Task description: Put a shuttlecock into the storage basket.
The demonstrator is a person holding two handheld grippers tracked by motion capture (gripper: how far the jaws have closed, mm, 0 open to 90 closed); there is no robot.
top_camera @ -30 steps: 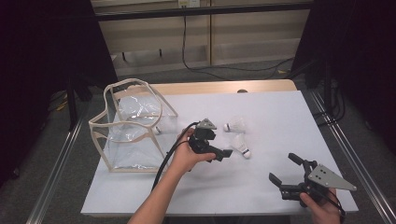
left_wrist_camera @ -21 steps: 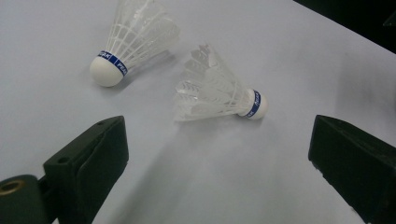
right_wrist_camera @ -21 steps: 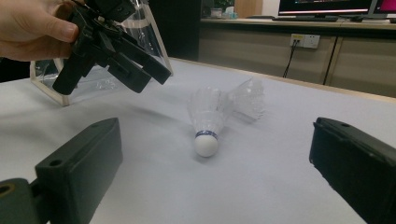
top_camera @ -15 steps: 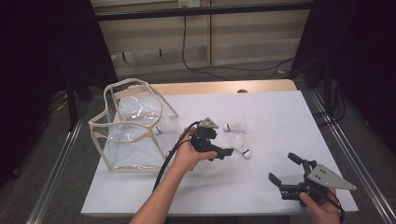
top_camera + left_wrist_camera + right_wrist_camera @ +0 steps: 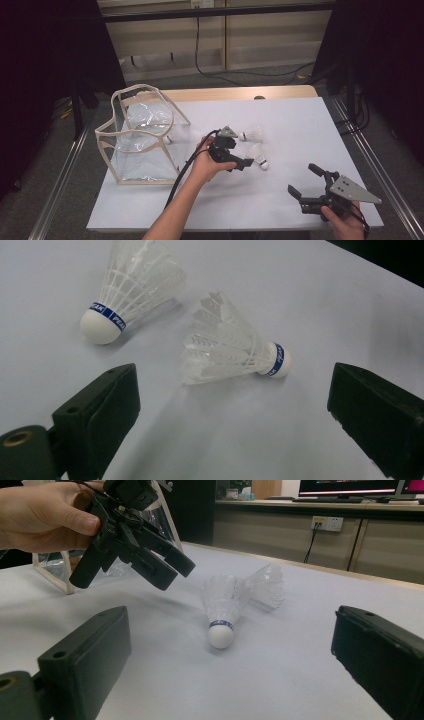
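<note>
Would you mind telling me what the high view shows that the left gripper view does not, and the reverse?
High view alone: the clear bag with its cream frame at the table's left, the left gripper itself held over the table, and the right gripper, open. Left gripper view alone: blue printed bands on the cork ends. Shared: the nearer shuttlecock and the farther shuttlecock, lying apart.

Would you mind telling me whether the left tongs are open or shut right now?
Open. In the left gripper view the left tongs have their jaws spread wide, above the nearer shuttlecock, touching nothing.
</note>
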